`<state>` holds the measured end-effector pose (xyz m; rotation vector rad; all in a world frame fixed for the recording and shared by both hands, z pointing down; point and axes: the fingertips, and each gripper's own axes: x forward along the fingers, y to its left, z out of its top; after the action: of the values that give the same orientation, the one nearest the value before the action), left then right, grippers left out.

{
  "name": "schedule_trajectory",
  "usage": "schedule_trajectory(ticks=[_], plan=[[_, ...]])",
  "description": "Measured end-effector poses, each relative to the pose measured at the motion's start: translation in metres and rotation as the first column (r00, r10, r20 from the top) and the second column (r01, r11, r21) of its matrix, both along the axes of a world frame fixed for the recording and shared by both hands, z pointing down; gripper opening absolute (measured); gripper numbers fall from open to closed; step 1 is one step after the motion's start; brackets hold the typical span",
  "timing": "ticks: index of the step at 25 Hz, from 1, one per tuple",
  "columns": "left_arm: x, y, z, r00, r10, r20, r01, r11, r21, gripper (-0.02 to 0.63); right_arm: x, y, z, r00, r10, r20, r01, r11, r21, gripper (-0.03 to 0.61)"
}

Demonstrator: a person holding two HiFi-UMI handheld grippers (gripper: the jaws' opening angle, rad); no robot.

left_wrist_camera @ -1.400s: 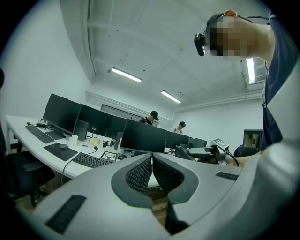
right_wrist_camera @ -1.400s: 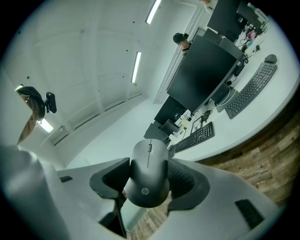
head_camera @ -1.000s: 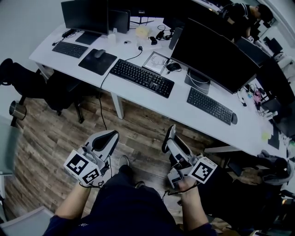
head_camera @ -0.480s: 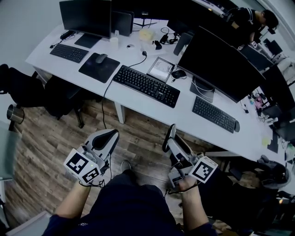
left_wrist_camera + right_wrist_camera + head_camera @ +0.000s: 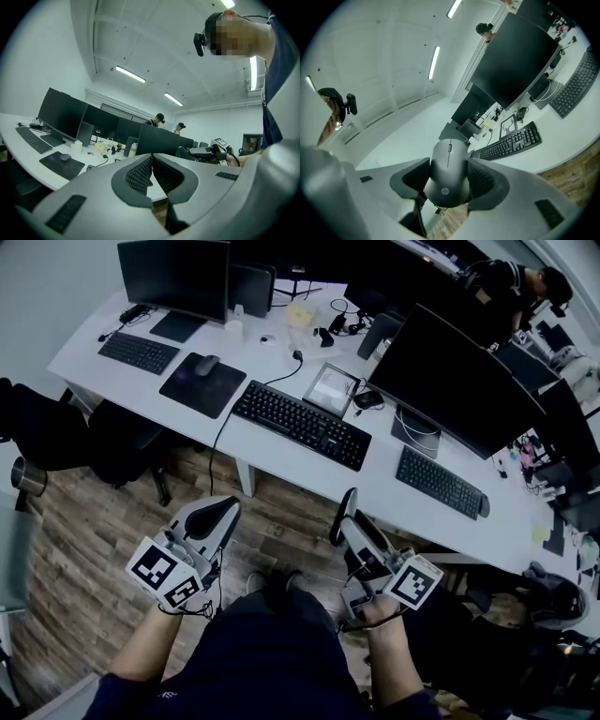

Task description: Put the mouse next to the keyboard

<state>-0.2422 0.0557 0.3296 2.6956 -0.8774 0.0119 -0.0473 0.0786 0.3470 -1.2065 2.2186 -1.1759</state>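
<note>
The dark grey mouse [image 5: 449, 172], its logo end nearest and its wheel pointing away, sits clamped between the right hand-held gripper's [image 5: 351, 518] jaws, well apart from the black keyboard [image 5: 302, 425] lying flat on the white table [image 5: 379, 482].

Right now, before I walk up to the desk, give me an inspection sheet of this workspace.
Surface: white desk, bare along its front edge.
Job's things: mouse in the right gripper; black keyboard lies mid-desk.
Clutter: left keyboard, right keyboard, second mouse on a mouse pad, large monitor.
Grippers: left gripper shut, empty; right gripper shut on the mouse; both over the floor, short of the desk.
Cables: black cable hangs off the desk's front.
Surroundings: wood floor, dark chair, a person at the far desk.
</note>
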Motion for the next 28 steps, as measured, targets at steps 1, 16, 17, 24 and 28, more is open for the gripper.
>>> schedule_trajectory(ticks=[1, 16, 17, 24, 28], plan=[[0.0, -0.003, 0.0, 1.0, -0.001, 0.0, 0.001, 1.0, 0.0, 0.035, 0.0, -0.003, 0.0, 1.0, -0.002, -0.002, 0.002, 1.0, 0.002, 0.255], [0.035, -0.07, 0.008, 1.0, 0.0, 0.016, 0.0, 1.0, -0.002, 0.035, 0.032, -0.069, 0.016, 1.0, 0.0, 0.029, 0.0, 1.0, -0.028, 0.255], [0.04, -0.076, 0.009, 1.0, 0.0, 0.019, 0.0, 1.0, -0.006, 0.035, 0.036, -0.075, 0.018, 1.0, -0.002, 0.031, 0.003, 1.0, -0.03, 0.255], [0.074, -0.117, 0.02, 0.999, -0.005, 0.044, 0.006, 0.999, -0.034, 0.035, 0.064, -0.119, 0.031, 0.998, -0.025, 0.051, 0.028, 0.998, -0.057, 0.255], [0.094, -0.142, 0.022, 0.998, -0.014, 0.057, 0.016, 0.999, -0.046, 0.035, 0.082, -0.146, 0.037, 0.997, -0.039, 0.065, 0.044, 0.996, -0.075, 0.255]])
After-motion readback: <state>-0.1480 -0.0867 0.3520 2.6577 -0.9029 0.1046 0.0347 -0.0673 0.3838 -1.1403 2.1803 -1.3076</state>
